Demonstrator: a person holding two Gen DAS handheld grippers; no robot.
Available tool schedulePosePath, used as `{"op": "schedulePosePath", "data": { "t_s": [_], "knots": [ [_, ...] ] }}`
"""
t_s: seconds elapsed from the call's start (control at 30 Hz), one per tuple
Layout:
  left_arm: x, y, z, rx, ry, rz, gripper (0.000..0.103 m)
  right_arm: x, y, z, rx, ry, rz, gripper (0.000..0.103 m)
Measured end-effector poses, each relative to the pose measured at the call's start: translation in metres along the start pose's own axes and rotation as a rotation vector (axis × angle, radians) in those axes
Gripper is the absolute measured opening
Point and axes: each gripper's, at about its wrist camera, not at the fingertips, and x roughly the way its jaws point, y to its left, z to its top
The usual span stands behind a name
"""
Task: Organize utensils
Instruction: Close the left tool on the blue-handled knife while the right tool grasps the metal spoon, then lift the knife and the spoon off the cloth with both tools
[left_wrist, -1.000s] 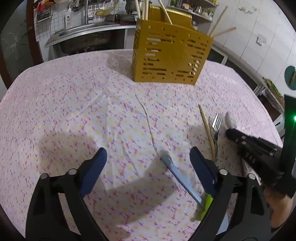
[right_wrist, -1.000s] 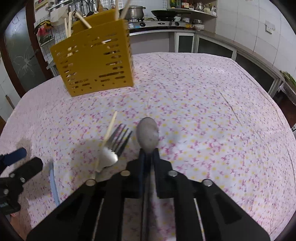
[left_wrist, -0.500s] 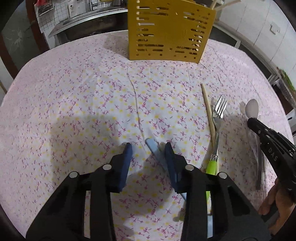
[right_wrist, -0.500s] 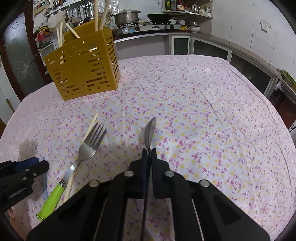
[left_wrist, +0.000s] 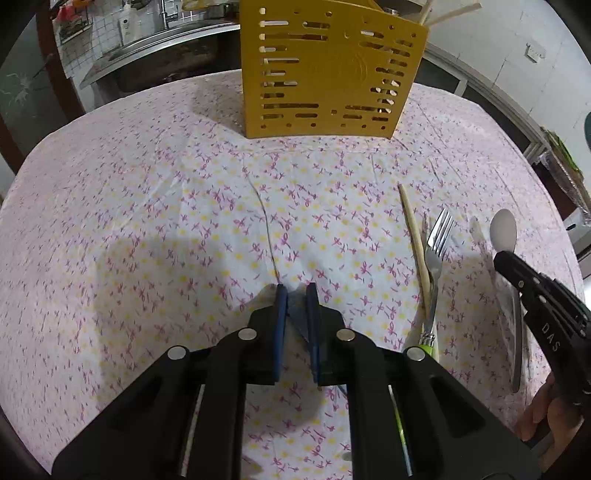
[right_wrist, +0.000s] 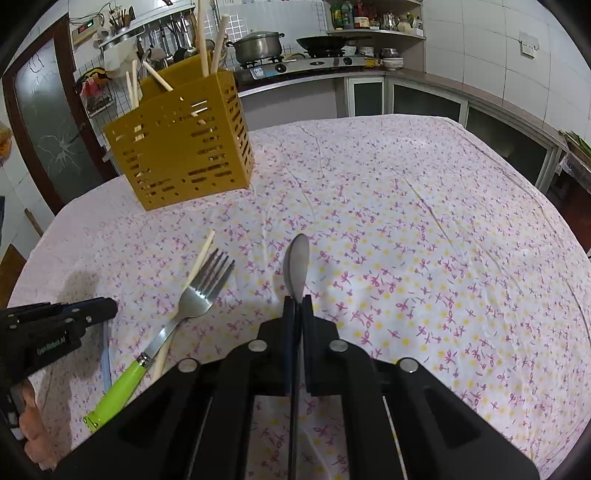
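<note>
My left gripper (left_wrist: 295, 291) is shut on a pale blue flat utensil (left_wrist: 298, 314) low over the flowered tablecloth; its handle (right_wrist: 106, 360) runs back under the gripper. My right gripper (right_wrist: 296, 300) is shut on the handle of a metal spoon (right_wrist: 296, 264), bowl pointing forward; the spoon also shows in the left wrist view (left_wrist: 503, 229). A fork with a green handle (right_wrist: 177, 321) and a wooden chopstick (left_wrist: 415, 243) lie side by side between the grippers. A yellow slotted utensil holder (left_wrist: 328, 70) stands at the far side with several chopsticks in it.
The table (right_wrist: 443, 229) is round with a pink flowered cloth. Behind it are a sink counter (left_wrist: 155, 55), a stove with a pot (right_wrist: 258, 46) and pans, and cabinets (right_wrist: 424, 103) to the right.
My left gripper has come down and closed on the blue utensil. My right gripper has lifted the spoon and turned it on edge, away from the holder.
</note>
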Motion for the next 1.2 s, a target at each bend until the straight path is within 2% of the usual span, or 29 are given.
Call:
{"op": "schedulePosePath", "data": {
  "t_s": [0.2, 0.3, 0.43, 0.53, 0.63, 0.9, 1.03, 1.2],
  "knots": [
    [-0.019, 0.011, 0.009, 0.002, -0.076, -0.028, 0.008, -0.009, -0.001, 0.002, 0.019, -0.045, 0.02, 0.004],
    [-0.033, 0.009, 0.015, 0.026, -0.13, -0.013, 0.008, -0.014, -0.001, 0.003, 0.023, -0.07, 0.025, 0.004],
    [-0.046, 0.004, 0.021, 0.068, -0.177, -0.016, 0.008, -0.012, -0.001, 0.002, 0.031, -0.059, 0.043, 0.004],
    [-0.043, -0.003, 0.024, 0.13, -0.158, -0.008, 0.008, -0.002, 0.0, -0.001, 0.038, 0.005, 0.035, 0.004],
    [-0.031, -0.005, 0.029, 0.161, -0.11, -0.008, 0.008, 0.004, 0.005, -0.004, 0.025, 0.026, 0.003, 0.004],
    [-0.009, -0.011, 0.042, 0.212, -0.114, -0.003, 0.008, 0.005, -0.003, -0.004, 0.058, 0.021, 0.022, 0.004],
    [0.001, -0.009, 0.045, 0.212, -0.095, -0.035, 0.007, 0.006, -0.003, -0.004, 0.056, 0.027, 0.018, 0.004],
    [0.015, -0.008, 0.04, 0.203, -0.062, -0.029, 0.008, 0.007, -0.003, -0.004, 0.056, 0.027, 0.016, 0.004]
  ]
}}
